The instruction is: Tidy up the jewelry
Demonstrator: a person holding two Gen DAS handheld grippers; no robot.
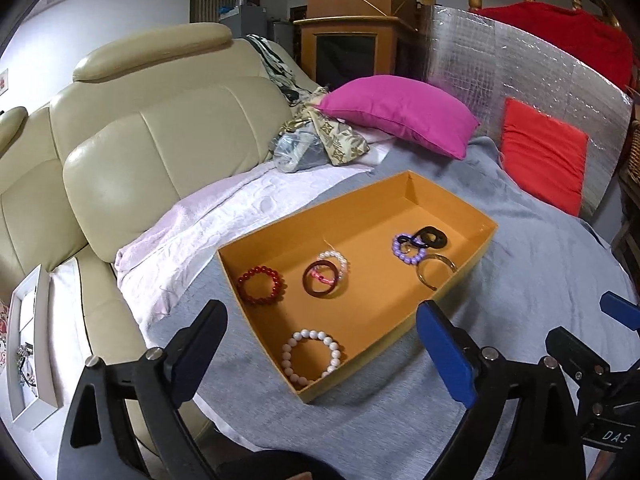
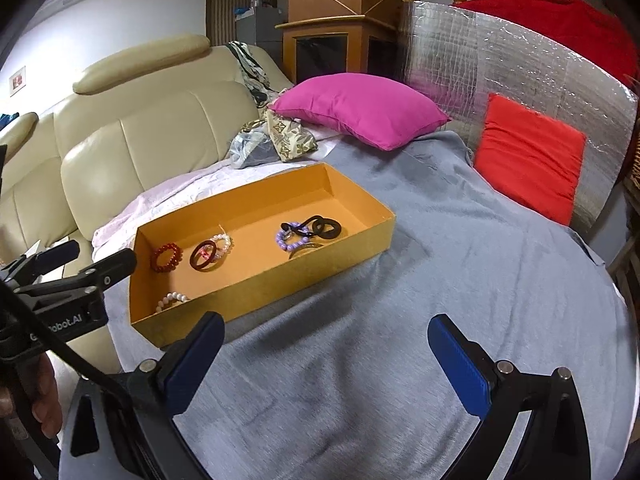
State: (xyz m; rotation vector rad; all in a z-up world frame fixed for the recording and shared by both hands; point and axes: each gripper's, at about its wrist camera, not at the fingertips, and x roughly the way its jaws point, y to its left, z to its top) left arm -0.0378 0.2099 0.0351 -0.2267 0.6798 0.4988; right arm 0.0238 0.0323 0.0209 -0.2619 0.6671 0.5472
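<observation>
Left wrist view: orange box (image 1: 472,258), bead bracelets (image 1: 261,285) inside.

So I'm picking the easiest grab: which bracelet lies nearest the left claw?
The white pearl bracelet, alone in the orange box's near corner.

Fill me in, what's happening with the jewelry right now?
Nothing is being held. Both grippers, left and right, hover open over the grey blanket. The bracelets already lie in the orange box: red beads, white beads, a dark bangle, purple beads.
</observation>
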